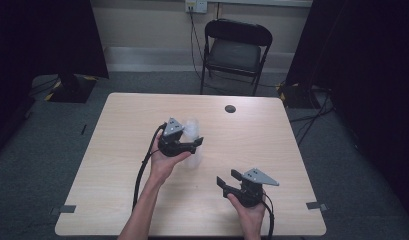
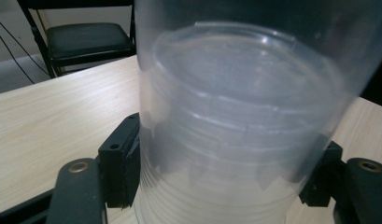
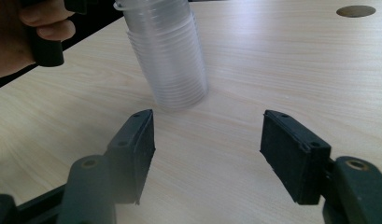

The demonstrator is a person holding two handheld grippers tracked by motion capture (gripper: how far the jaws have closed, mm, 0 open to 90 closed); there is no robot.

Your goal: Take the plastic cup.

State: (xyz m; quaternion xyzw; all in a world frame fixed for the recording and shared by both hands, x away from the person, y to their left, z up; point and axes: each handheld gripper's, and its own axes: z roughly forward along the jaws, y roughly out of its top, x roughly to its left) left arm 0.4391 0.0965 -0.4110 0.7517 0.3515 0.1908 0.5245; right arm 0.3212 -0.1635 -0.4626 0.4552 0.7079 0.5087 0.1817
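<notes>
a black folding chair (image 1: 235,51) is standing on grey carpet (image 1: 57,135) behind the pale wood surface (image 1: 122,165). dark curtains (image 1: 47,35) are hanging on both sides, cables (image 1: 194,42) trailing from a wall outlet (image 1: 196,5).

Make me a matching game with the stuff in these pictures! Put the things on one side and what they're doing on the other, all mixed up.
Things:
1. stack of clear cups
2. right gripper
3. folding chair
4. round dark cap

States:
A. open, holding nothing
B. on the floor past the table
C. clamped in the left gripper
D. set in the tabletop near its far edge

Pairs: 1-C, 2-A, 3-B, 4-D
</notes>
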